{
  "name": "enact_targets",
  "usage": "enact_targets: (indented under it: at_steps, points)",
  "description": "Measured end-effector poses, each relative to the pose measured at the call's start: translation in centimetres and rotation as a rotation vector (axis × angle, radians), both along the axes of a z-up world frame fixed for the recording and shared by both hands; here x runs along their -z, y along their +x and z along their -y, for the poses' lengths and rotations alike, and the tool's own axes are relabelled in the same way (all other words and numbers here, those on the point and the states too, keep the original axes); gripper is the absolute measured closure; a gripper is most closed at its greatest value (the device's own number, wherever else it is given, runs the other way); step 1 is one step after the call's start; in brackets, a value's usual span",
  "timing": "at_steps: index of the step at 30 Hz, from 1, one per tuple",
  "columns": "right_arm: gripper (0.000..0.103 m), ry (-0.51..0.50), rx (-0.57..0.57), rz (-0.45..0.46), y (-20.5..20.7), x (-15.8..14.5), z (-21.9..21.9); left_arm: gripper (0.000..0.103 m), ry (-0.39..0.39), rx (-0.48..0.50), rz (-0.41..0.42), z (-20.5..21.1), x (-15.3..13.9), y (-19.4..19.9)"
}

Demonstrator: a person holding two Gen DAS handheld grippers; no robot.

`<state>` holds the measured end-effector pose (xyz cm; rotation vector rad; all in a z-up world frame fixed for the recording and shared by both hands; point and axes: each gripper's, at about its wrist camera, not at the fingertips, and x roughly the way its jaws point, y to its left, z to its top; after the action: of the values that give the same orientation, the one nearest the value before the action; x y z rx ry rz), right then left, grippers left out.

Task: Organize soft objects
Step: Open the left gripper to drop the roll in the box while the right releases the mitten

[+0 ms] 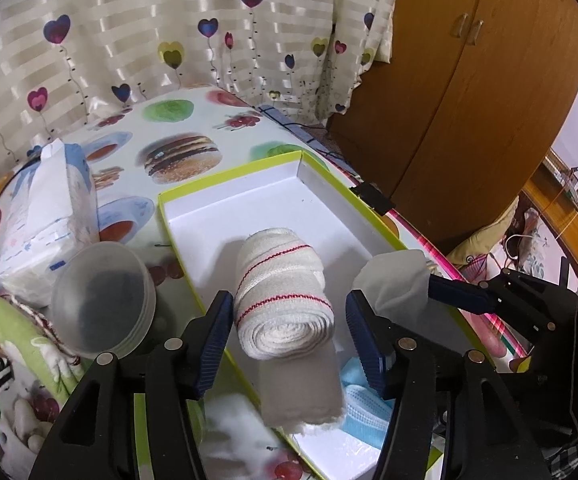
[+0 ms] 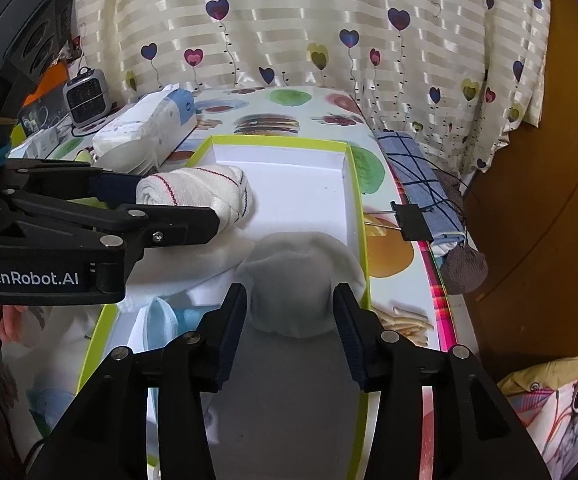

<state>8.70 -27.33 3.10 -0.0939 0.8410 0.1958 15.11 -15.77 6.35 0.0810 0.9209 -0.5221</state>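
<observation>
The bandage roll (image 1: pixel 283 294) sits between your left gripper (image 1: pixel 289 320) fingers, over the white floor of the green-rimmed box (image 1: pixel 225 184); its loose tail hangs down toward the camera, and the blue pads stand slightly off its sides in the left wrist view, so you cannot tell for certain whether they are pressing it. In the right wrist view the roll (image 2: pixel 197 192) lies against the far end of that gripper's finger, above the box (image 2: pixel 355 200). Your right gripper (image 2: pixel 289 304) has a soft white wad (image 2: pixel 305 280) between its fingers, with the pads spread to about the wad's width; the wad bulges beyond the fingertips over the box's right rim, and whether it is clamped is not clear. From the left wrist view the same wad (image 1: pixel 395 280) shows at the tip of the right gripper (image 1: pixel 429 286), just right of your left fingers. Close to the left camera, under the roll's tail, a blue face mask (image 1: pixel 363 408) lies in the box. Left of your left gripper stand clear plastic cups (image 1: pixel 103 300) on their side, and beyond them a tissue pack (image 1: pixel 47 216) on the printed tablecloth (image 1: pixel 185 156). A black binder clip (image 2: pixel 413 220) grips the table edge ahead and right of your right gripper.
</observation>
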Motion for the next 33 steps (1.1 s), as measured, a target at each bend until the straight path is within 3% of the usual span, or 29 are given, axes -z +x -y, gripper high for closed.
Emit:
enact_targets:
  at_steps: [19, 33]
  points:
    - [0.055, 0.047, 0.075, 0.059, -2.9, -2.1, -0.7, 0.042, -0.022, -0.014, 0.078, -2.8, -2.3, -4.4]
    - [0.055, 0.053, 0.066, 0.076, -5.1, -2.6, -2.8, 0.042, -0.001, -0.069, 0.115, -5.6, -3.0, -7.9]
